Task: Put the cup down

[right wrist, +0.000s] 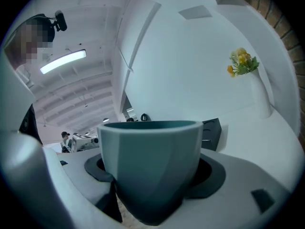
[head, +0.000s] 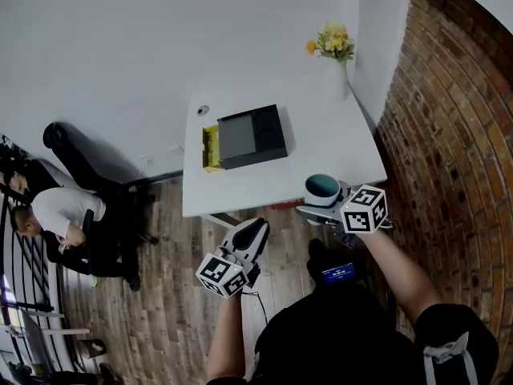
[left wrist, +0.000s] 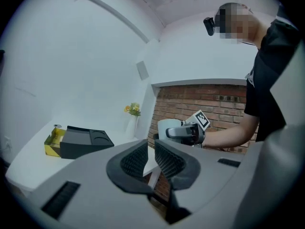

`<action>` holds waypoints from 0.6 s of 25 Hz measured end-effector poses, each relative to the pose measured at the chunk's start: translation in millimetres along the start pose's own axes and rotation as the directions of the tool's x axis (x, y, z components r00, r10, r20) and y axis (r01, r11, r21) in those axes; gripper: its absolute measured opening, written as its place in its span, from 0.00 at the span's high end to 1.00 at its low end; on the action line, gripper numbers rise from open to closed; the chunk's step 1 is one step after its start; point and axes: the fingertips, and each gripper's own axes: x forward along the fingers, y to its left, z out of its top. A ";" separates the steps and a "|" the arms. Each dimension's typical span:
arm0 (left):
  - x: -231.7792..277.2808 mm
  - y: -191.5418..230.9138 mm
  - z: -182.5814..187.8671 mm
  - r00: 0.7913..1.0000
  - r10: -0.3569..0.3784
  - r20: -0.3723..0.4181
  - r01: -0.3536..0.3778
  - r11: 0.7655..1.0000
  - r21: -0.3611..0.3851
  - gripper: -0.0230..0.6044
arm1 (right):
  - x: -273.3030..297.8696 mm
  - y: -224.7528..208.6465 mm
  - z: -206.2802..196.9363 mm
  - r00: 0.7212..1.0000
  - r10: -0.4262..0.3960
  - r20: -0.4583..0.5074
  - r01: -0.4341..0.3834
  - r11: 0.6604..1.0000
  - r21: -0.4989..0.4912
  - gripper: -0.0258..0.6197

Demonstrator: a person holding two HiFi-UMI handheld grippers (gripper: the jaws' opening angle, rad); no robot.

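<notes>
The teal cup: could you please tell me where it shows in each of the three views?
Head view: cup right of centre, over the white table's near edge.
Left gripper view: cup just right of centre, against the brick wall.
Right gripper view: cup fills the lower middle, between the jaws.
Shared landmark: the yellow flowers.
</notes>
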 end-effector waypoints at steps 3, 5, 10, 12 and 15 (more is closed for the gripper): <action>24.5 32.3 13.6 1.000 0.025 -0.009 -0.025 1.000 0.002 0.90 | 26.3 -28.0 23.8 0.999 0.042 -0.020 -0.042 0.999 -0.004 0.35; 42.3 53.3 25.0 0.999 0.040 -0.007 -0.040 0.999 0.002 0.90 | 40.7 -48.8 38.0 0.998 0.059 -0.037 -0.059 0.998 -0.005 0.35; 82.8 92.2 49.1 0.998 0.055 0.006 -0.055 0.998 -0.005 0.90 | 68.1 -87.9 62.1 0.994 0.096 -0.061 -0.096 0.995 0.002 0.35; 96.9 104.6 55.6 0.998 0.056 0.016 -0.055 0.998 -0.011 0.90 | 76.9 -101.5 68.8 0.993 0.101 -0.067 -0.101 0.995 0.008 0.35; 109.7 119.0 55.8 0.999 0.049 0.001 -0.049 0.998 -0.026 0.90 | 89.2 -115.3 72.8 0.992 0.102 -0.072 -0.100 0.995 0.026 0.35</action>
